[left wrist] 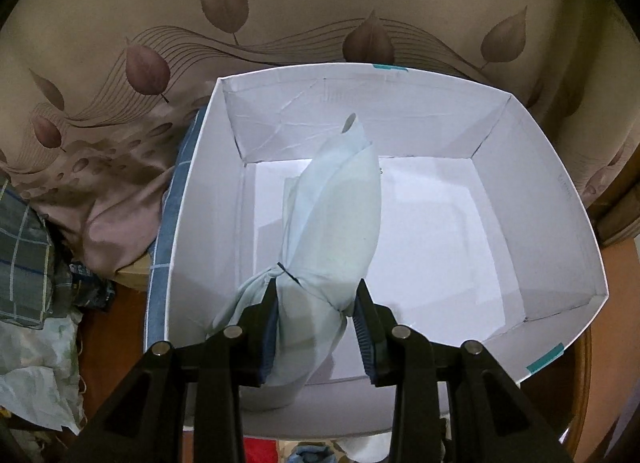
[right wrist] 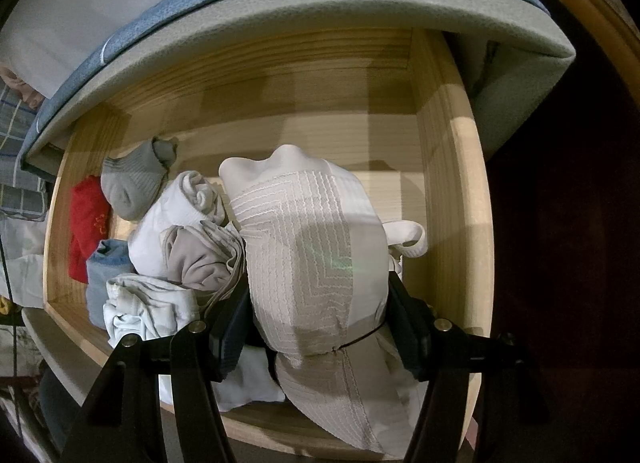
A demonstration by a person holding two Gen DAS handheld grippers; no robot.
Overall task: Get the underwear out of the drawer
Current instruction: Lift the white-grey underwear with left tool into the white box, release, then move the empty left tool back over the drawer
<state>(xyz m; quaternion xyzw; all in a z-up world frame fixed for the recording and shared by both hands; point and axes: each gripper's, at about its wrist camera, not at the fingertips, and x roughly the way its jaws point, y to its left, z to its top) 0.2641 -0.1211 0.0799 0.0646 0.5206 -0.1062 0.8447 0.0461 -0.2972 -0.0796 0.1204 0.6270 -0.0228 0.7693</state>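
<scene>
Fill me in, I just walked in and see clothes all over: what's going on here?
A person with a handheld gripper in each hand is moving underwear from a wooden drawer into a white box. The left gripper holds a pale blue garment over the box, which is otherwise bare inside. The right gripper is down in the drawer, its fingers clamped around a white textured piece. Socks and other folded items lie beside it.

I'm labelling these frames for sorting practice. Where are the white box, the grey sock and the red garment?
white box (left wrist: pixel 400 111), left wrist view, on its far inner wall.
grey sock (right wrist: pixel 130 183), right wrist view, on its ribbed middle.
red garment (right wrist: pixel 86 223), right wrist view, on the middle of its visible fabric.
</scene>
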